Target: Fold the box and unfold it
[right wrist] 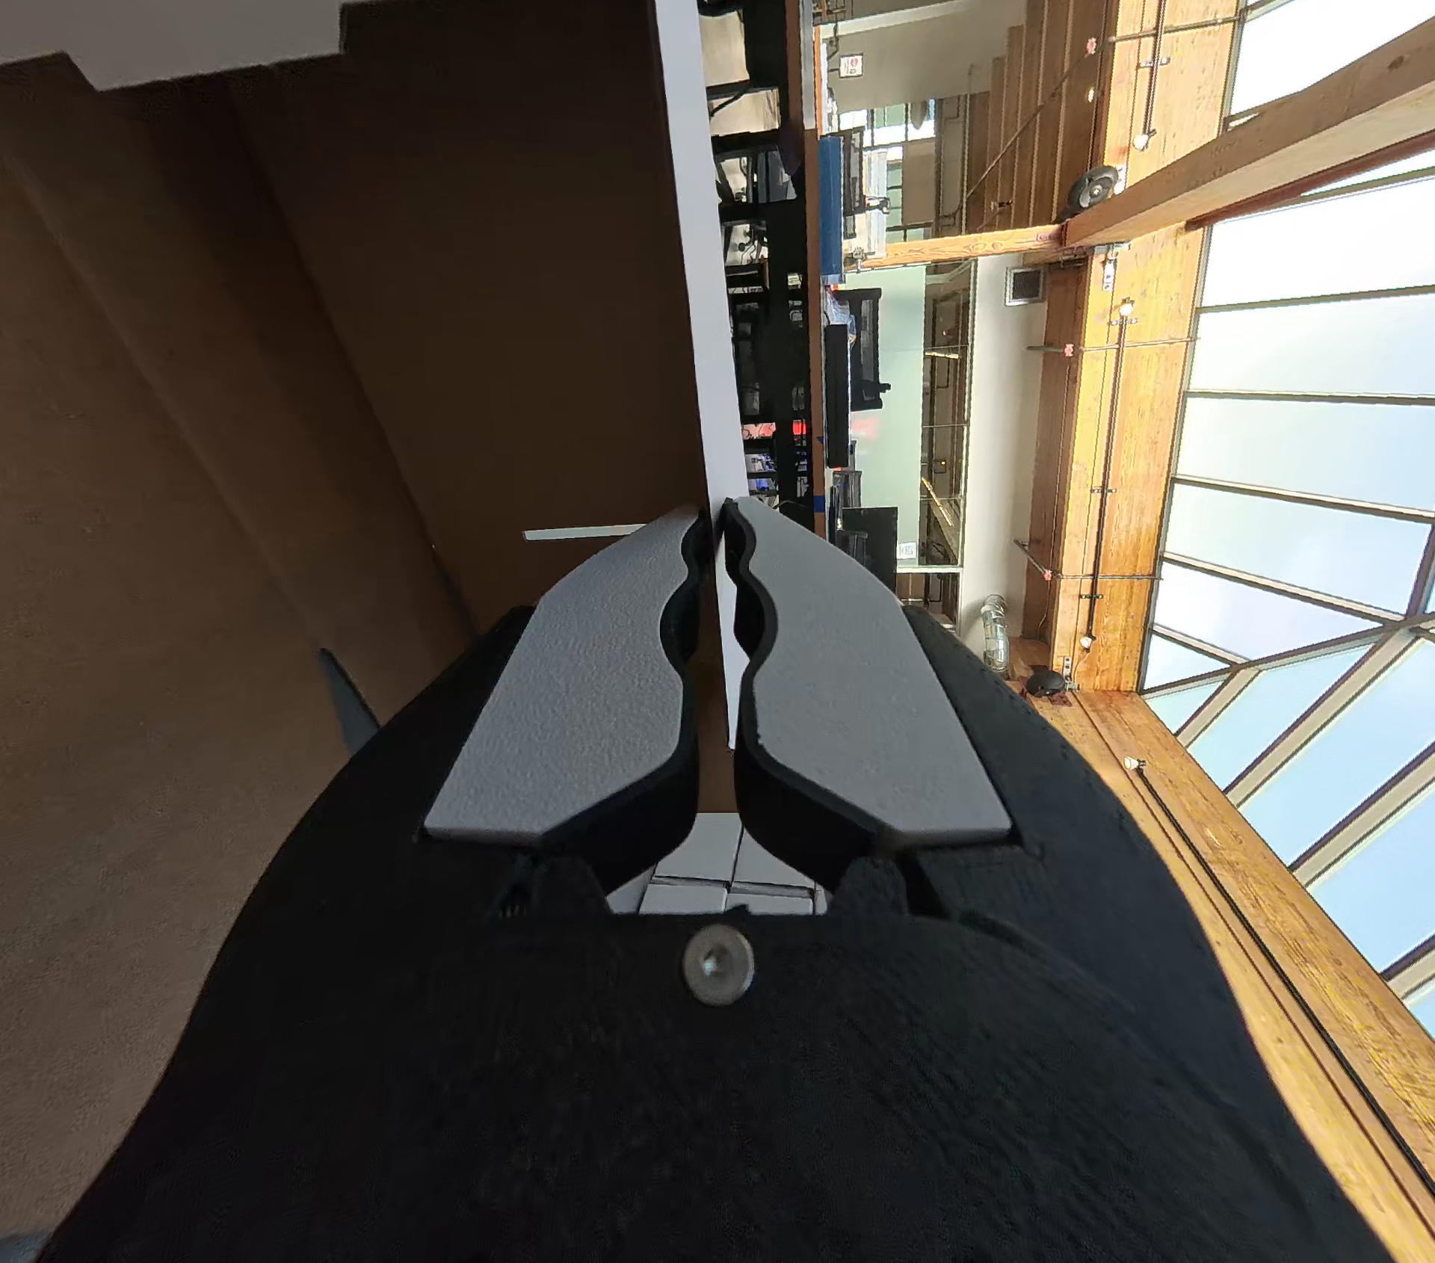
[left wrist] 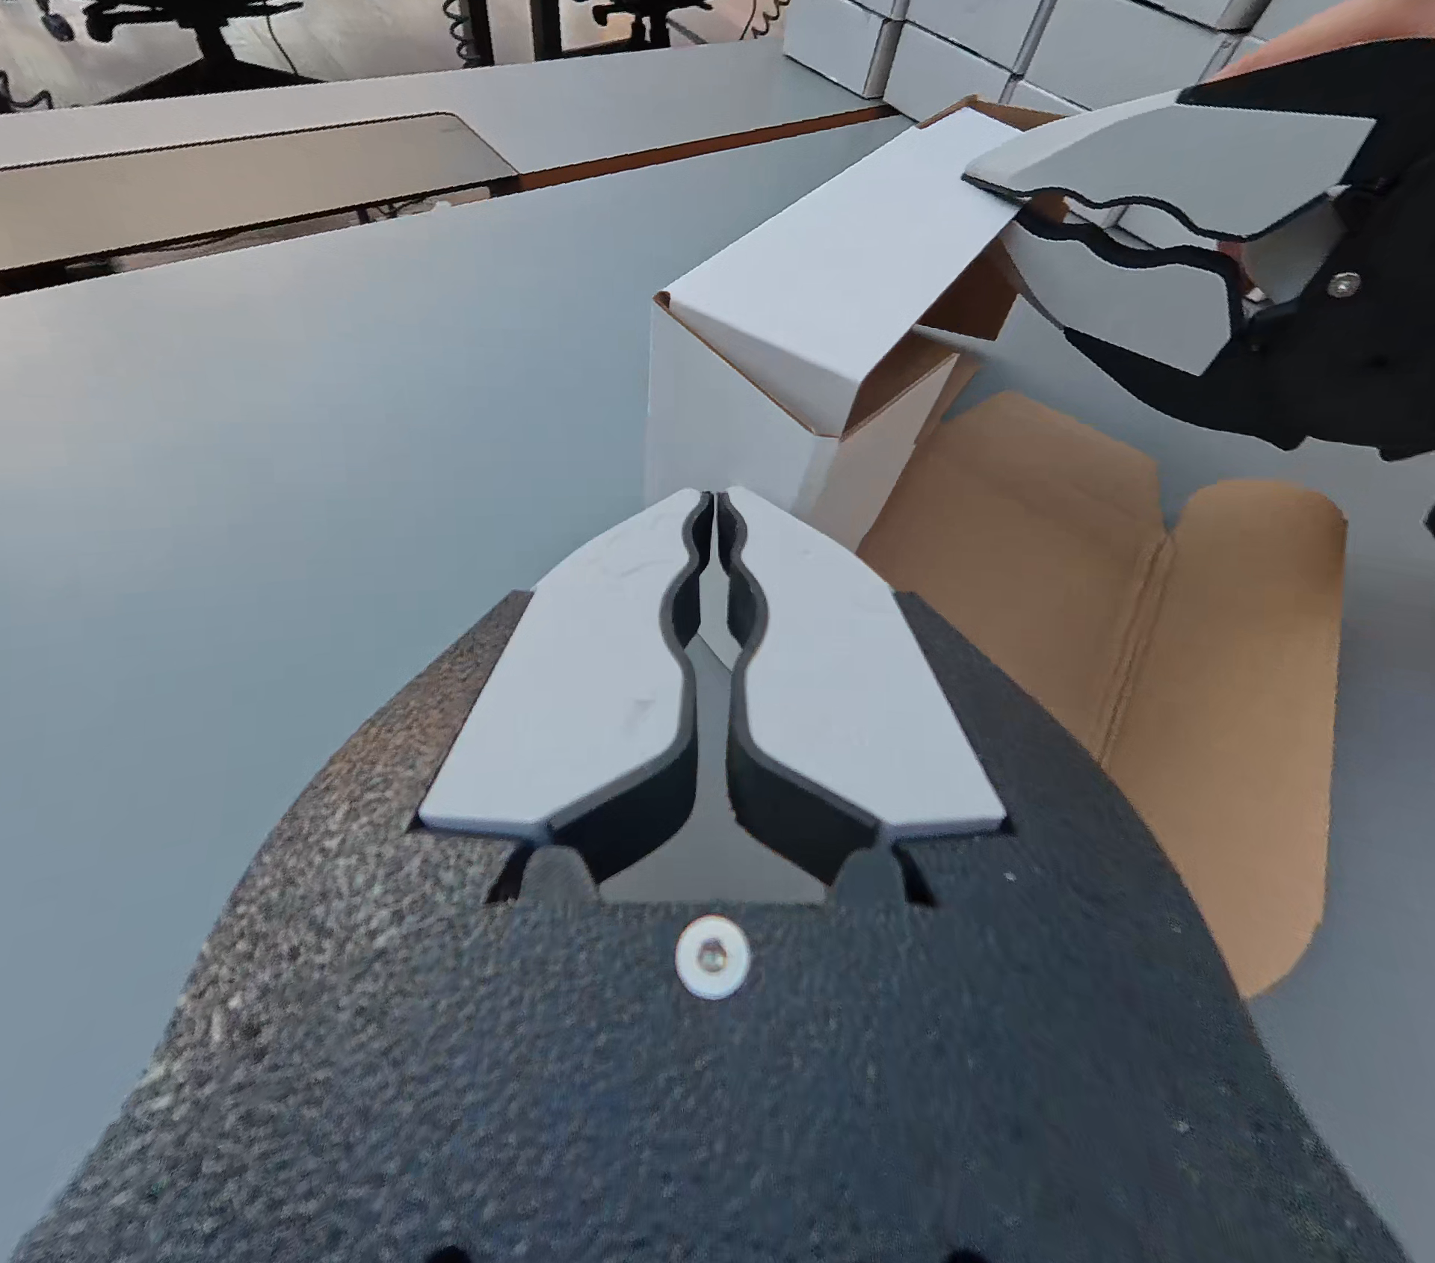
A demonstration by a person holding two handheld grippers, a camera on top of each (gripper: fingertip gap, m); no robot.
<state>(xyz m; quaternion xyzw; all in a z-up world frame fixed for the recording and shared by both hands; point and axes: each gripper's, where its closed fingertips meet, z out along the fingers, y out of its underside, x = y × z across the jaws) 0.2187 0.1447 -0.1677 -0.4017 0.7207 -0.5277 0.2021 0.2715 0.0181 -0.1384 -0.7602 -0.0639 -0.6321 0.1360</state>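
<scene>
The left gripper, fingers clenched on nothing, hovers at lower centre over the grey counter. Right of it stands the white cardboard box with a brown inside, half-formed. At upper right the right gripper pinches its white panel; I'd steer it along the crease, bracing the wall. No brand or writing reads

Bright daylight, strong fisheye warping
</scene>
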